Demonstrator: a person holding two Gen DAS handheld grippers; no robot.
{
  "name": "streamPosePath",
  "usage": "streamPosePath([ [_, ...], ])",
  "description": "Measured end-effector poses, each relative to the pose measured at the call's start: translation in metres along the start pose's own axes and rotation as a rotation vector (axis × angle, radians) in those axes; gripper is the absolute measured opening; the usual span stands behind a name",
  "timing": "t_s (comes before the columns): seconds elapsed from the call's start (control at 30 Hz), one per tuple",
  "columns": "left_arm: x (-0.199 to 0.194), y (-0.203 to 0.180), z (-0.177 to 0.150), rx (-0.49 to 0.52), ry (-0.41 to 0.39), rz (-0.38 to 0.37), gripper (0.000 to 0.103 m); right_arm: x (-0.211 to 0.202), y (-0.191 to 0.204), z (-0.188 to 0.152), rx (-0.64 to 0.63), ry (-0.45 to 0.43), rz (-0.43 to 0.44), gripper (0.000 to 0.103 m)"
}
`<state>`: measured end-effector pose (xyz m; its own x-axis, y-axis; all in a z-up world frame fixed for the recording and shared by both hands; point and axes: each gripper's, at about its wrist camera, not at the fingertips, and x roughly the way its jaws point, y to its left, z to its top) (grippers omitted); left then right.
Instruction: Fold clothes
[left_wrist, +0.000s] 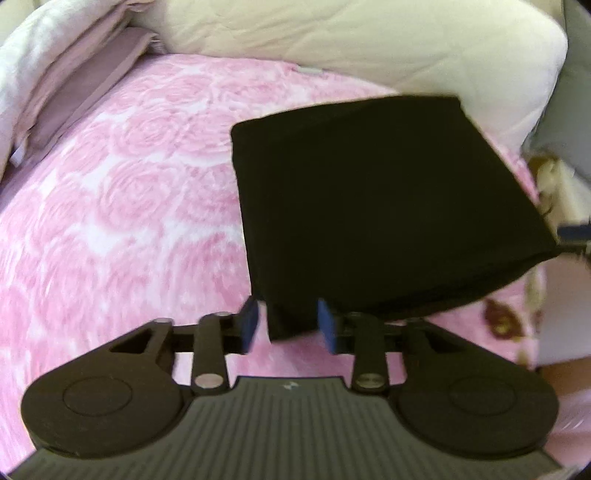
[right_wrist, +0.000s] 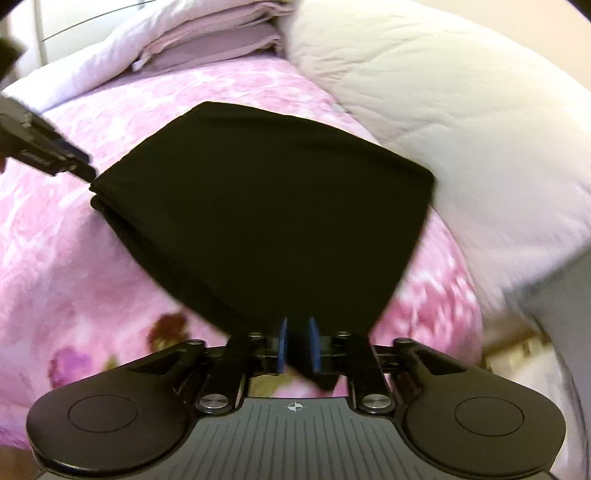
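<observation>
Pink, rose-patterned blanket covers the bed and fills most of both views. A cream quilt is bunched along its far edge, with folded lilac bedding stacked beside it. The black garment, folded into a thick rectangle, lies on the blanket just in front of the quilt.

In the left wrist view the left tool has its blue pads spread, with a near corner of the garment hanging between them and a clear gap on the left side. In the right wrist view the right tool has its pads narrowly parted with a near corner of the garment between them; whether they press on the cloth I cannot tell. The left tool shows there at the garment's left corner.
</observation>
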<state>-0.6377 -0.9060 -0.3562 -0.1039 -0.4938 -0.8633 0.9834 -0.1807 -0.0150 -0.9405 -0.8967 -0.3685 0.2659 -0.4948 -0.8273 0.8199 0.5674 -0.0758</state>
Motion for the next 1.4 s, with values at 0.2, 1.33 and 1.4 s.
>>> streamPosePath([
  [0.2, -0.067, -0.011, -0.040, -0.176, -0.035, -0.037, 0.072, -0.068, 0.037, -0.021, 0.188, 0.004, -0.069, 0.066],
  [1.33, -0.304, -0.052, -0.109, -0.184, -0.208, 0.003, 0.095, -0.287, 0.170, 0.004, 0.425, -0.183, -0.165, 0.071],
  [1.4, -0.304, -0.054, -0.107, -0.186, -0.209, -0.005, 0.095, -0.289, 0.170, 0.003, 0.424, -0.189, -0.173, 0.071],
])
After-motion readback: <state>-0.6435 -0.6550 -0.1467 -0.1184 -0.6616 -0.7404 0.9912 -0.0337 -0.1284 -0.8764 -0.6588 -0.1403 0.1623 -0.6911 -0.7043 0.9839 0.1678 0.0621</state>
